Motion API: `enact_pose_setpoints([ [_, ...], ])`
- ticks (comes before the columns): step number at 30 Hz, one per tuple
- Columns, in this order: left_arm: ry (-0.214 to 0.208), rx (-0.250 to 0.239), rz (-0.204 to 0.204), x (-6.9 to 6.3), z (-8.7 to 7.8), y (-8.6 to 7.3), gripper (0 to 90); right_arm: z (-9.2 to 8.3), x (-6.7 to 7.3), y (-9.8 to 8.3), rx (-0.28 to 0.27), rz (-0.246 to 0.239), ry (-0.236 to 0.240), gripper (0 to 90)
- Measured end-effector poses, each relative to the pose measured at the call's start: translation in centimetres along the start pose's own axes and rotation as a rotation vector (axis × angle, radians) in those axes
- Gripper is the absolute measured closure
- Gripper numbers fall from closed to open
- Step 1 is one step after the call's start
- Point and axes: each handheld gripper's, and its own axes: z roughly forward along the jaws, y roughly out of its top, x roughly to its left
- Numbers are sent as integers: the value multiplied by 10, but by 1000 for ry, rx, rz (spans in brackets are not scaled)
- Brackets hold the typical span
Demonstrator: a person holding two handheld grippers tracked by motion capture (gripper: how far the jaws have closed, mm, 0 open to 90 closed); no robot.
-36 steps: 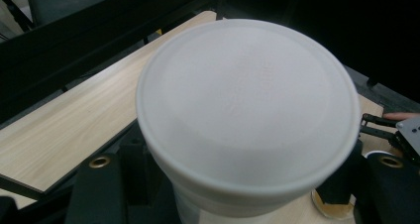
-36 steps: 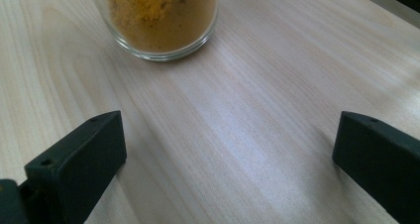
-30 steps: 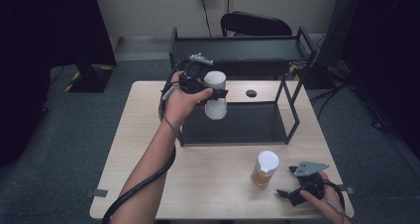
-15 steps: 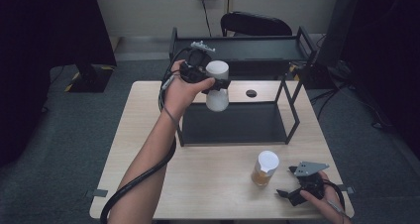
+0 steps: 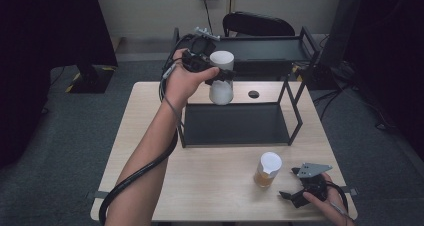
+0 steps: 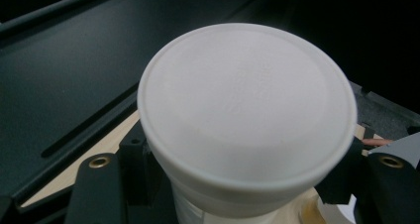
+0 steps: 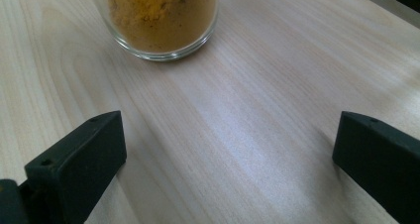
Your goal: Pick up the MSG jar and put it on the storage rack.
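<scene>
My left gripper (image 5: pixel 220 75) is shut on a white-lidded jar (image 5: pixel 221 78) and holds it in the air over the back left of the black two-tier rack (image 5: pixel 240 123). The jar's round white lid (image 6: pixel 246 105) sits between the jaws, with the dark upper shelf (image 6: pixel 64 70) behind it. A second jar with orange-brown powder and a white lid (image 5: pixel 267 169) stands on the table near the front right. My right gripper (image 5: pixel 295 186) rests open on the table just right of it; its jaws stand wide apart, and the jar's glass base (image 7: pixel 161 21) is ahead of them.
The light wooden table (image 5: pixel 150 176) has a round cable hole (image 5: pixel 253 94) at the back. A black chair (image 5: pixel 257 23) stands behind the rack. The left gripper's cable (image 5: pixel 135 178) trails along the forearm.
My left gripper has lifted the white-lidded jar higher and farther back, toward the rack's upper shelf. The right gripper and the powder jar have stayed put.
</scene>
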Motion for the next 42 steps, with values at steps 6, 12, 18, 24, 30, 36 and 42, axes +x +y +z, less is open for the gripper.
enact_pose_setpoints([
  [6, -5, -5, 13, -3, -4, 13, 346, 0, 0, 0, 0, -1, 1, 0],
  [12, -14, -11, 20, -5, -8, 27, 345, 0, 0, 0, 1, 0, 1, 0],
  [18, -16, -21, 26, -8, -12, 38, 345, 0, 0, 0, 0, -1, 0, 0],
  [24, -18, -29, 29, -8, -18, 48, 345, 0, 0, 0, 0, 0, 1, 0],
  [30, -11, -33, 32, -8, -23, 58, 344, 0, 0, 0, 0, 0, 1, 0],
  [36, 3, -40, 23, -6, -29, 66, 344, 0, 0, 0, 0, 0, 0, 0],
  [42, 24, -39, 16, -2, -31, 75, 344, 0, 0, 0, 1, 1, 1, 0],
])
